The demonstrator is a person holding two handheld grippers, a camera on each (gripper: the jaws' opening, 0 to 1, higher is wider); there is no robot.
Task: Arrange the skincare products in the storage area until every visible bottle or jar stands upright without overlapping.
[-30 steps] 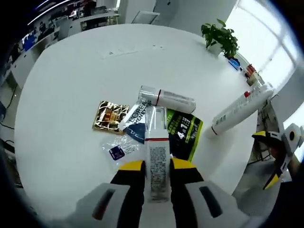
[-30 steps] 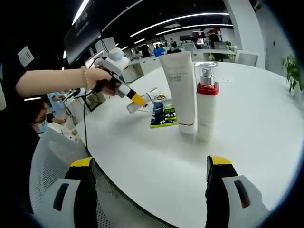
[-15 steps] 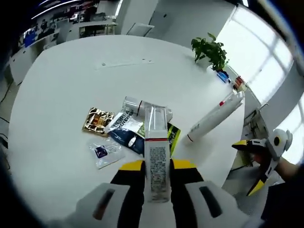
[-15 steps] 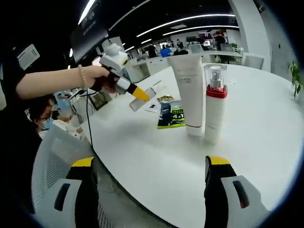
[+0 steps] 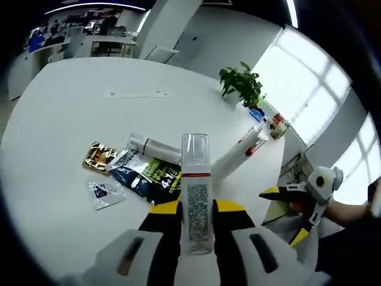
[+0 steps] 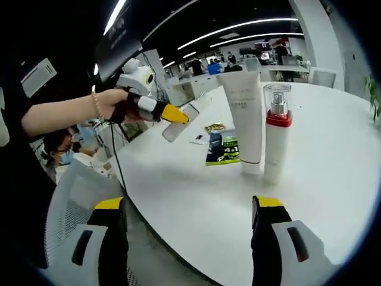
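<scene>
I had the left gripper (image 5: pixel 197 210) pinching a slim white bottle with a clear cap and a thin red band (image 5: pixel 196 190), its yellow-tipped jaws pressed on the printed lower body, the cap pointing away from me. In the right gripper view that same bottle (image 6: pixel 186 116) hung in the air above the round white table (image 6: pixel 333 179), well clear of the top. I judged it light and rigid, a smooth plastic skin that could slide in the pads, so a hold on the body below the red band looked sound to me; the clear cap seemed a poor place to squeeze, since it might pop off.

My right gripper (image 6: pixel 187 229) was spread wide with nothing between its jaws, held at the table edge. Just beyond it stood a tall white squeeze tube on its cap (image 6: pixel 245 122) and a white pump bottle with a red collar (image 6: pixel 278 140), upright and side by side, close enough that I could not tell if they touched.

Down on the table lay a white tube with a dark band near its clear cap (image 5: pixel 153 147), on its side against a dark blue and green sachet (image 5: pixel 149 174), with a gold foil packet (image 5: pixel 99 155) near it.

Against half a second earlier, the table items sat smaller and further left in the left gripper view, the plant too, which I read as my camera swinging; the right gripper view showed the held bottle carried higher and nearer the upright pair.
</scene>
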